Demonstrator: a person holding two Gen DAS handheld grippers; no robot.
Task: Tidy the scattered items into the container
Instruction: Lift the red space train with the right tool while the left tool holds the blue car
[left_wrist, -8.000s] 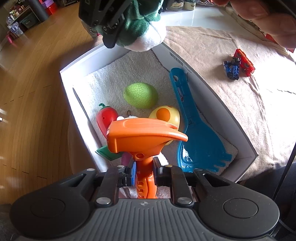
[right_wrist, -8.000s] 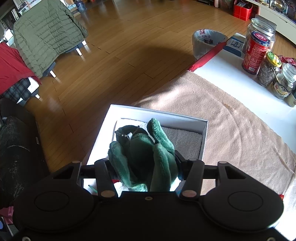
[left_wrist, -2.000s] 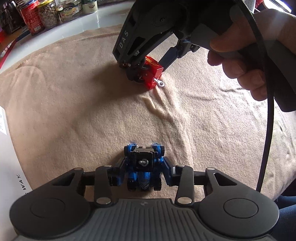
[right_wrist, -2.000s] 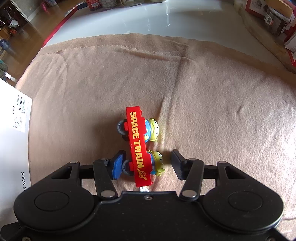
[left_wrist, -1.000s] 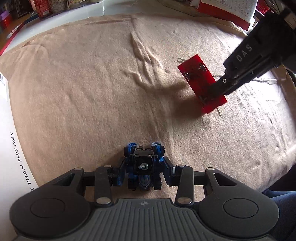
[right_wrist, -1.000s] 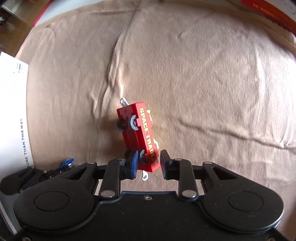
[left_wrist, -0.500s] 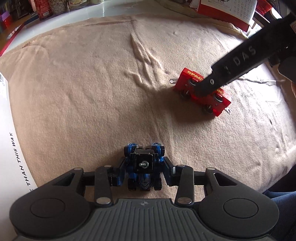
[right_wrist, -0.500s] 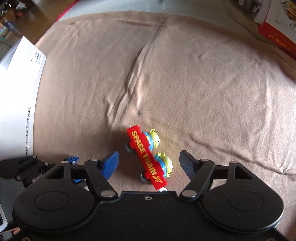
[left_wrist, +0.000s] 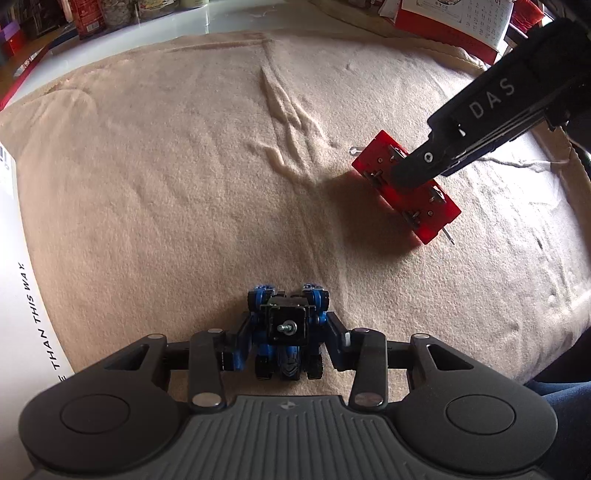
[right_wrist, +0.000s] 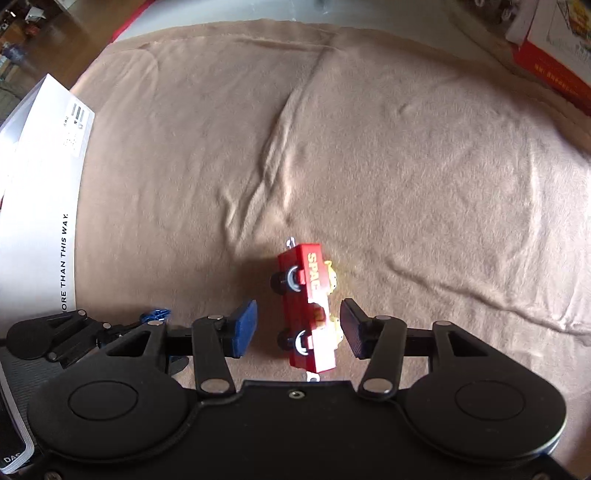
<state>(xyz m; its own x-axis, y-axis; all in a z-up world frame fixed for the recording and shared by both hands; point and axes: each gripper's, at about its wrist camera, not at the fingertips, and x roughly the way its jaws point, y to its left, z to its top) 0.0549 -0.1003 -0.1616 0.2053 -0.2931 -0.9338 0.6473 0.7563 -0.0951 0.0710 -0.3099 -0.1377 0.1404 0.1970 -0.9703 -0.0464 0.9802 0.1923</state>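
Red train (right_wrist: 308, 314) | tipped on side on blanket (right_wrist: 406, 166), between just-opened right gripper (right_wrist: 298, 328) pads, untouched; needs regrasp | left gripper (left_wrist: 286, 345) clamped on blue car (left_wrist: 288, 328)

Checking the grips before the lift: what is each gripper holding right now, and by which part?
The left gripper clamps the blue toy car by its two sides. The right gripper holds nothing: its pads stand apart from the red toy train between them.

"DAS" stands in pale letters on the black arm of the right gripper (left_wrist: 417, 173). Between its jaws, the red toy train (right_wrist: 308, 310) shows yellow "SPAC", the rest washed out. Left of the jaws, the white box (right_wrist: 44, 206) reads "THAN THIS WAY."
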